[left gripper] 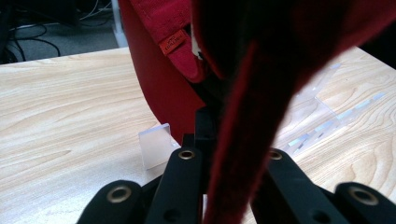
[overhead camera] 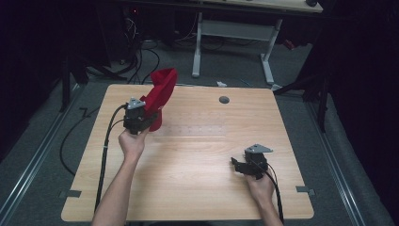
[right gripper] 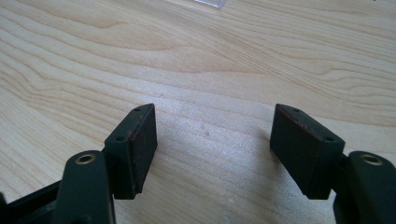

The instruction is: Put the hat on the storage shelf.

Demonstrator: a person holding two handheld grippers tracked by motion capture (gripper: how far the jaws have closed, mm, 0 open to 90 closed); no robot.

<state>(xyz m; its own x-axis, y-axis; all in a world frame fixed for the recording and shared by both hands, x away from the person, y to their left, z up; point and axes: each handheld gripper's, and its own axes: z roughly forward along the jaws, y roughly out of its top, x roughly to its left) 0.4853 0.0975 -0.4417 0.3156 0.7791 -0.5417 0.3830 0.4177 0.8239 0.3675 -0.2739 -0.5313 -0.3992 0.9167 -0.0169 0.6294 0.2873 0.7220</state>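
Observation:
A red cloth (overhead camera: 160,94) is lifted above the far left part of the wooden table (overhead camera: 197,146), its top flopping over. My left gripper (overhead camera: 147,117) is shut on its lower part. In the left gripper view the red cloth (left gripper: 261,93) drapes over the closed jaws, and an orange tag (left gripper: 172,43) shows on its hem. Near the front right of the table my right gripper (overhead camera: 239,165) rests low and open. In the right gripper view my right gripper (right gripper: 212,149) has its two pads wide apart over bare wood, with nothing between them.
A clear plastic piece (left gripper: 156,144) stands on the table just beyond the left gripper's jaws, with more clear plastic (left gripper: 341,109) to its right. A grey round cap (overhead camera: 224,100) sits in the table's far edge. Cables lie on the floor at left.

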